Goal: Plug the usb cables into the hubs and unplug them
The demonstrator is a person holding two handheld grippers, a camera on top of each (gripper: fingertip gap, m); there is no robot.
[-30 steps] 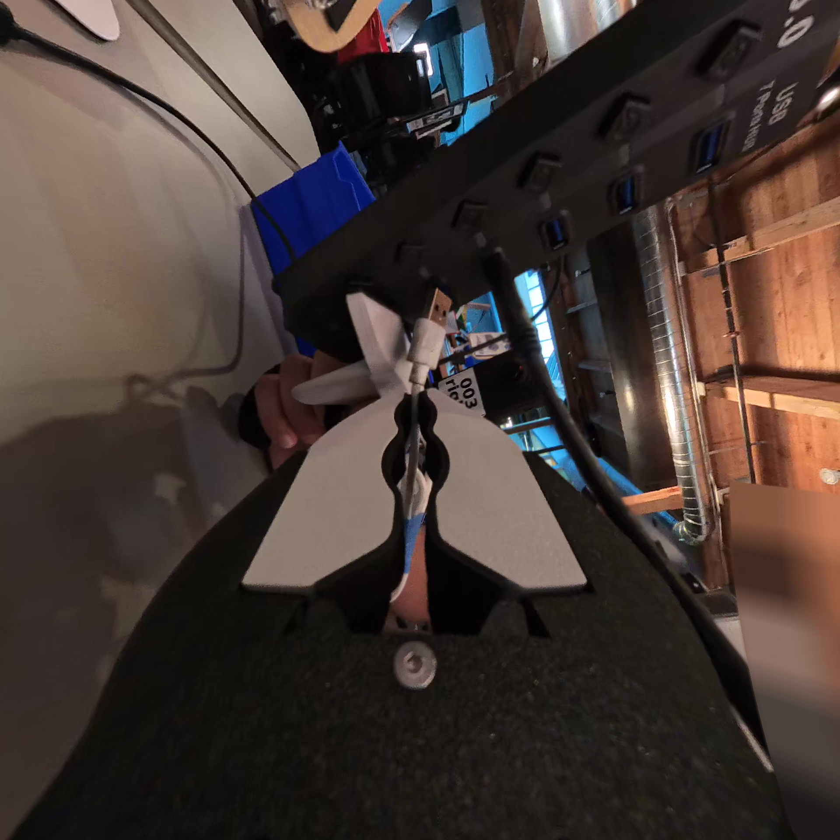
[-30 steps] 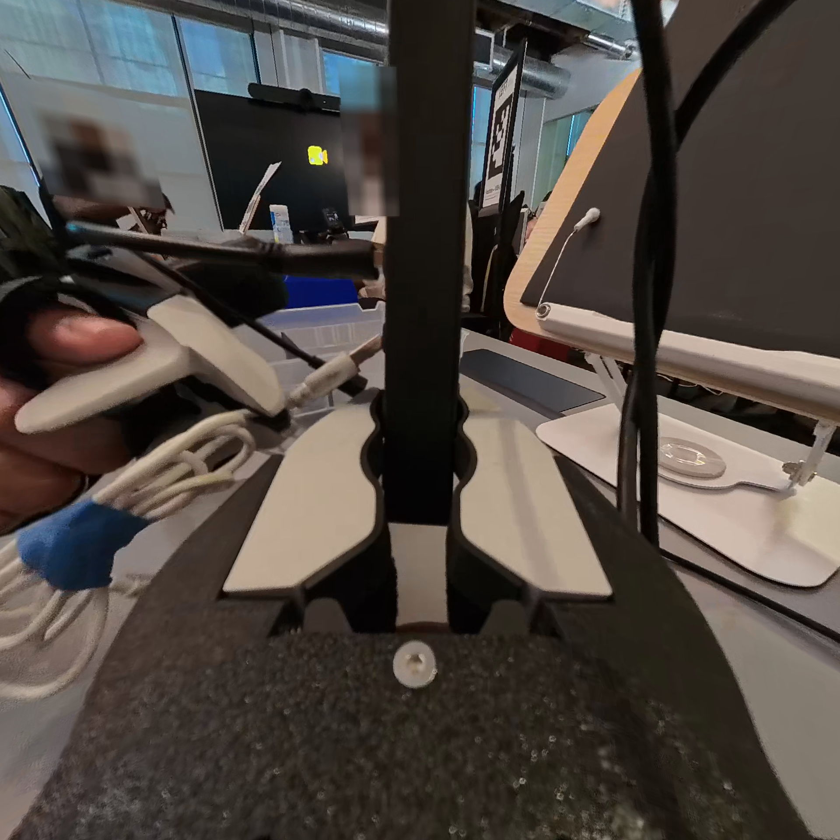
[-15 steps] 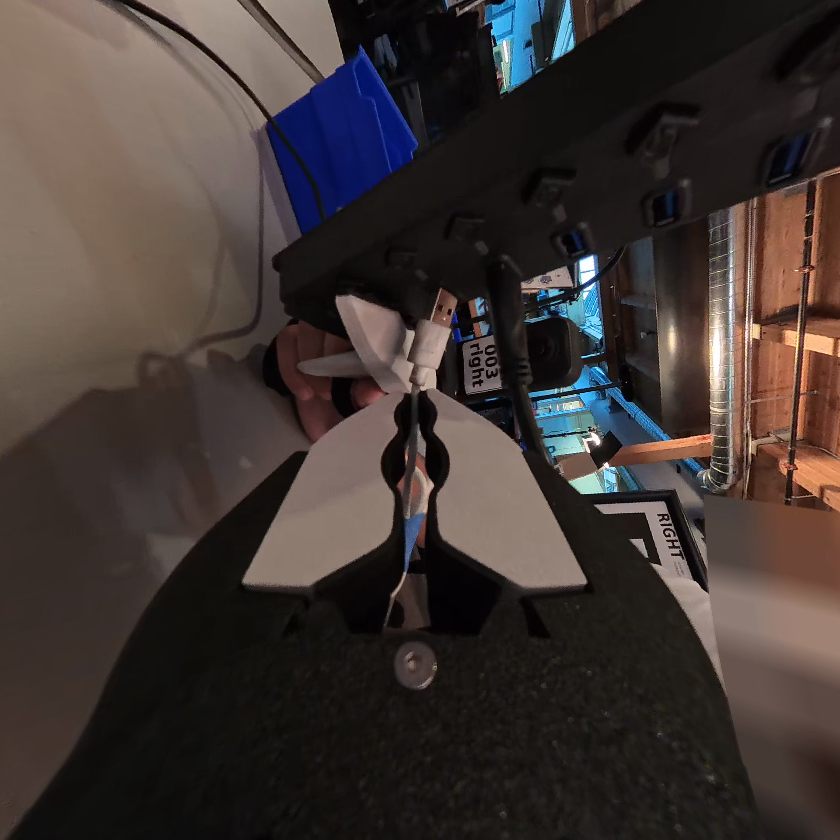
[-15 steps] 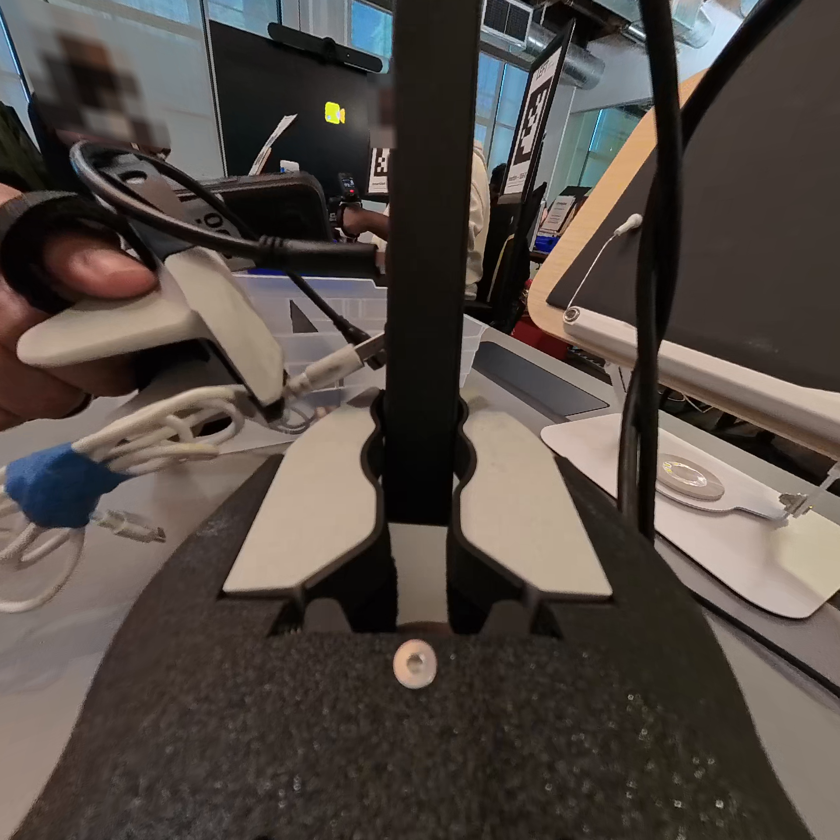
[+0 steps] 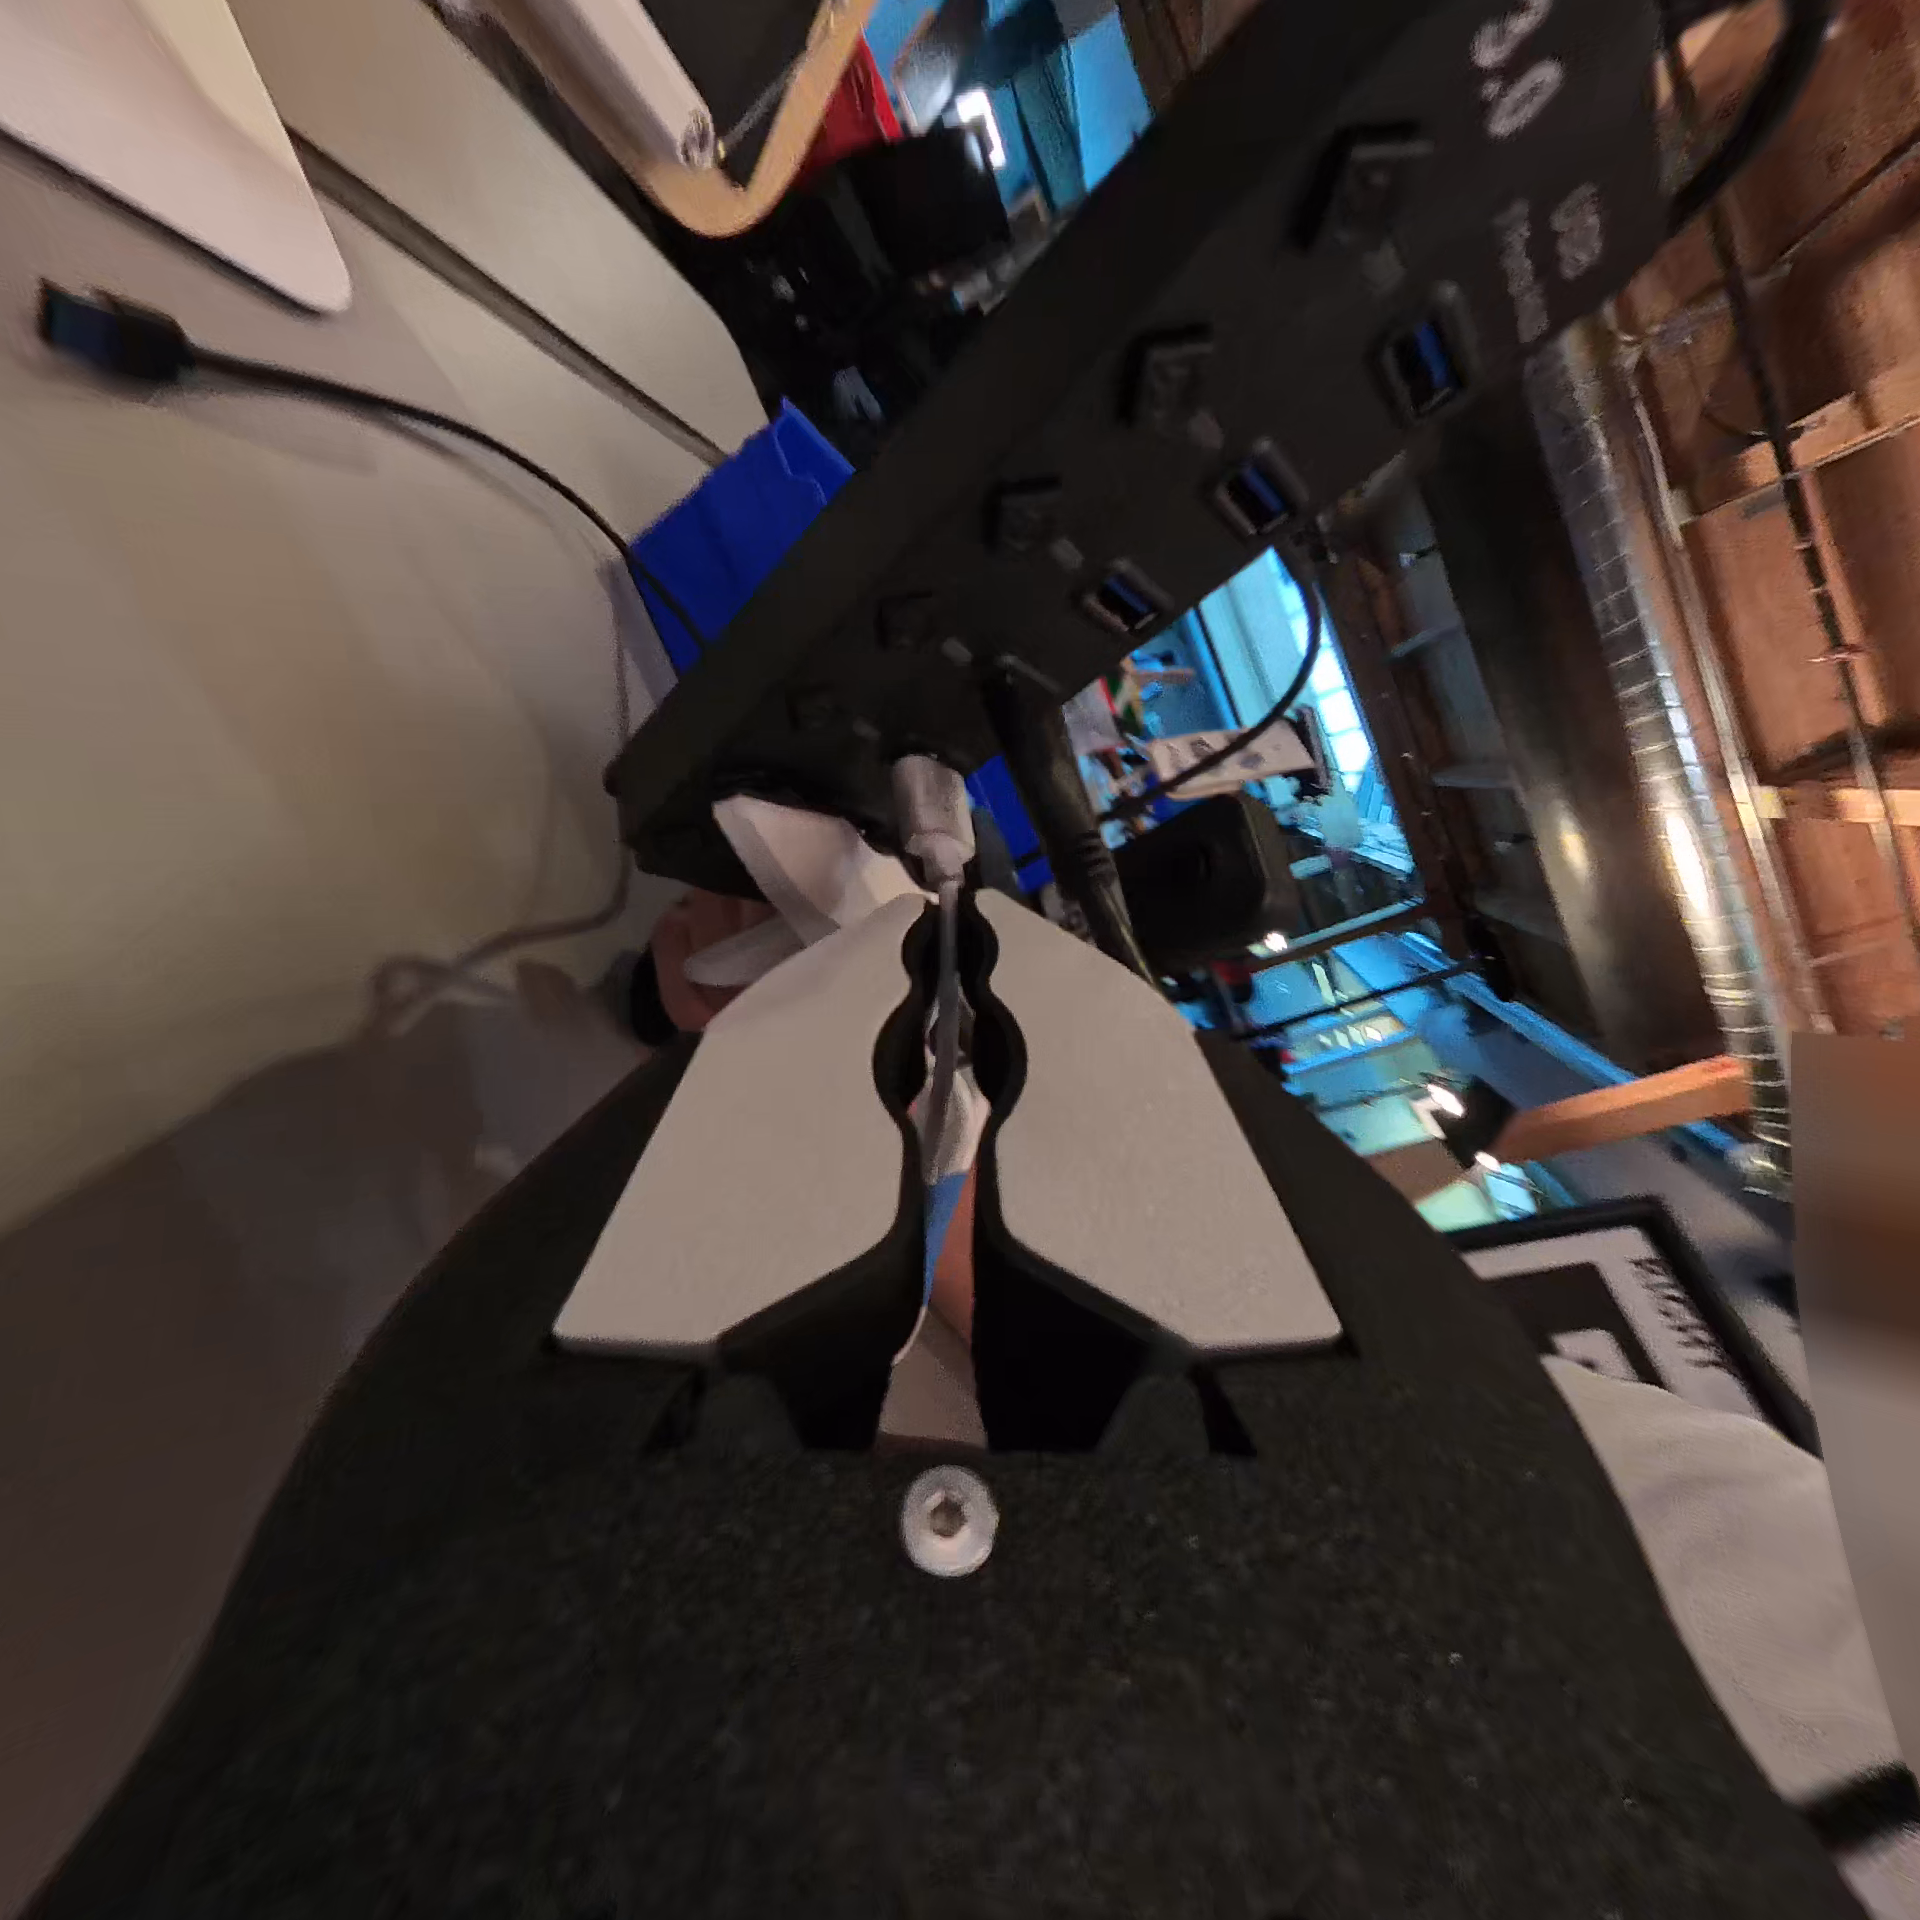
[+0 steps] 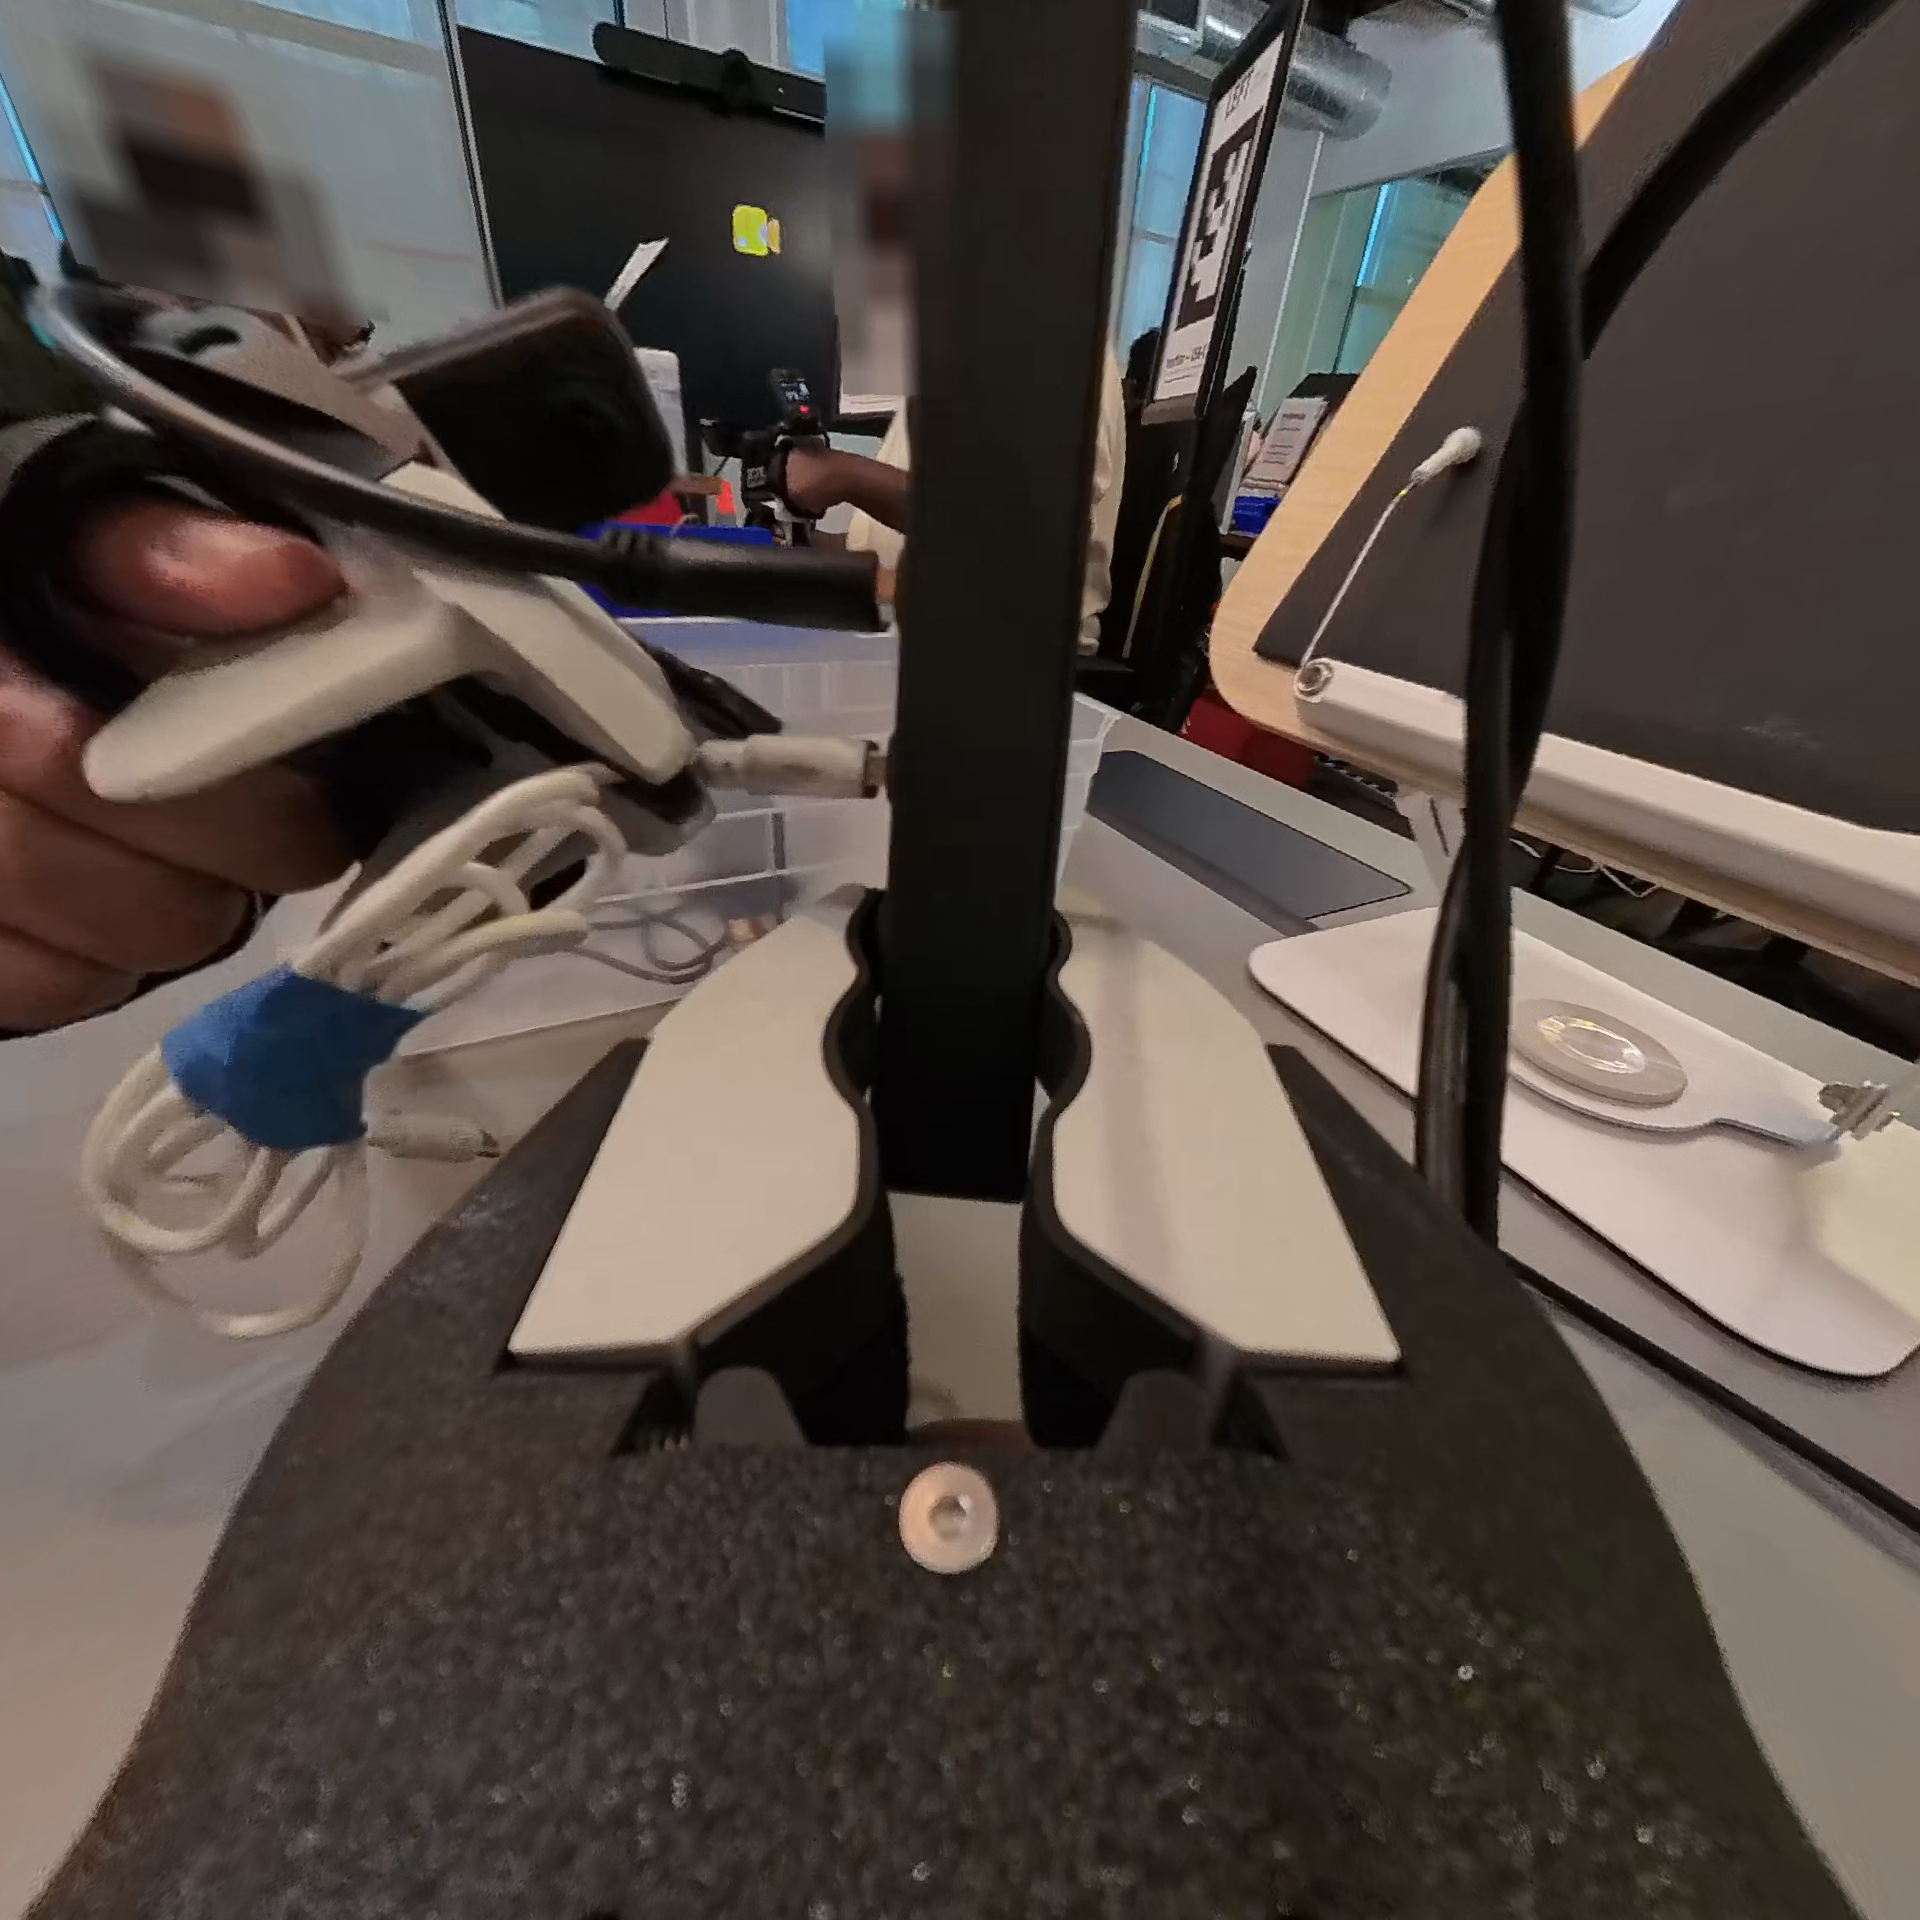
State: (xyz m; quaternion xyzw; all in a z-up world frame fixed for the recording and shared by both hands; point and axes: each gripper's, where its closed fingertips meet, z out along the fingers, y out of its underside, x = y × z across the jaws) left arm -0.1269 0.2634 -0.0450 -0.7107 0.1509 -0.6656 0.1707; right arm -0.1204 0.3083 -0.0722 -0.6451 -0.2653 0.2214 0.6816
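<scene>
1. Insertion is the step in hand: the left gripper (image 5: 951, 914), its jaws closed on the white usb cable (image 5: 943, 1029) just behind the plug (image 6: 795, 767), holds the plug tip at a port of the black hub (image 6: 1003, 582).
2. The right gripper (image 6: 961, 940) has its jaws clamped on the hub's lower end, holding it upright above the desk (image 6: 125, 1382).
3. Next move likely calls for a straight push along the port axis while the hub is braced; full seating cannot be told.
4. A black cable (image 6: 644, 561) sits plugged in just above.

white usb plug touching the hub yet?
Touching. Right wrist view: white plug's metal tip meets the black hub's side with no gap; the left gripper holds its cable.
</scene>
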